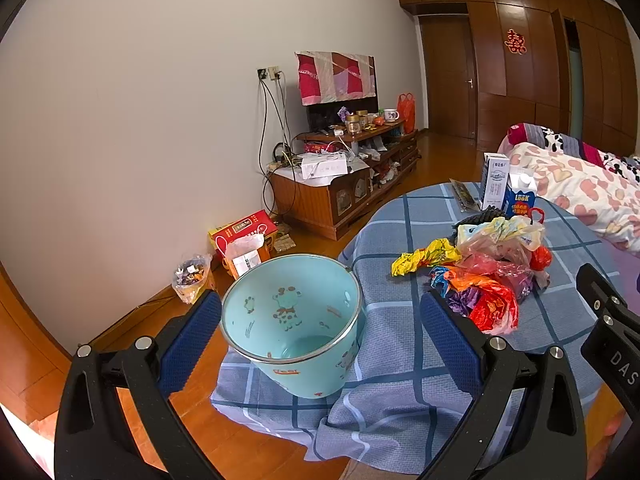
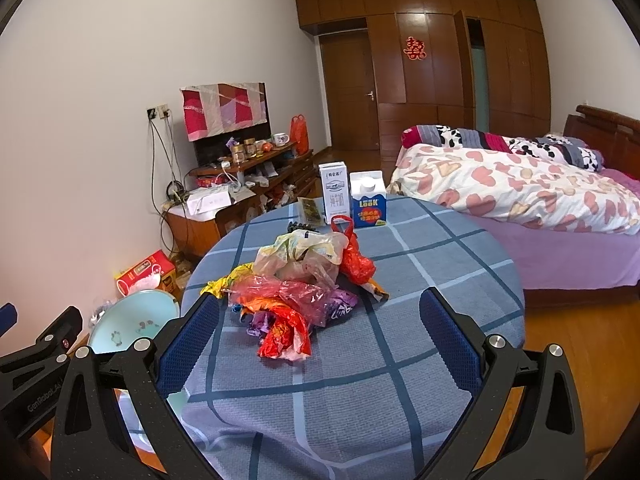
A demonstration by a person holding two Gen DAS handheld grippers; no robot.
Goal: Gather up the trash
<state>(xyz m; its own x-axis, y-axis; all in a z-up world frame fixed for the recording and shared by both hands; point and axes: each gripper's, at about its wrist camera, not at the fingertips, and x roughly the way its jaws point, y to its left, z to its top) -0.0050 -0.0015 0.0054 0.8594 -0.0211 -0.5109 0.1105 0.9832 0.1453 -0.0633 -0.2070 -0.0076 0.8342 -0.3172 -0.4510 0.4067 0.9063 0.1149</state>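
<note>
A pile of crumpled plastic bags and wrappers (image 2: 304, 280), red, orange, yellow and clear, lies in the middle of the round table with the blue checked cloth (image 2: 400, 360); it also shows in the left wrist view (image 1: 488, 272). A light blue bucket with cartoon prints (image 1: 292, 320) stands tilted at the table's left edge, empty inside; its rim shows in the right wrist view (image 2: 132, 320). My left gripper (image 1: 320, 340) is open, its fingers either side of the bucket. My right gripper (image 2: 320, 344) is open and empty, just short of the pile.
Two cartons, a white one (image 2: 334, 192) and a blue one (image 2: 368, 200), stand at the table's far edge. A bed with a heart-print quilt (image 2: 520, 188) is on the right. A cluttered TV cabinet (image 2: 240, 188) and a red box (image 2: 144, 276) stand along the left wall.
</note>
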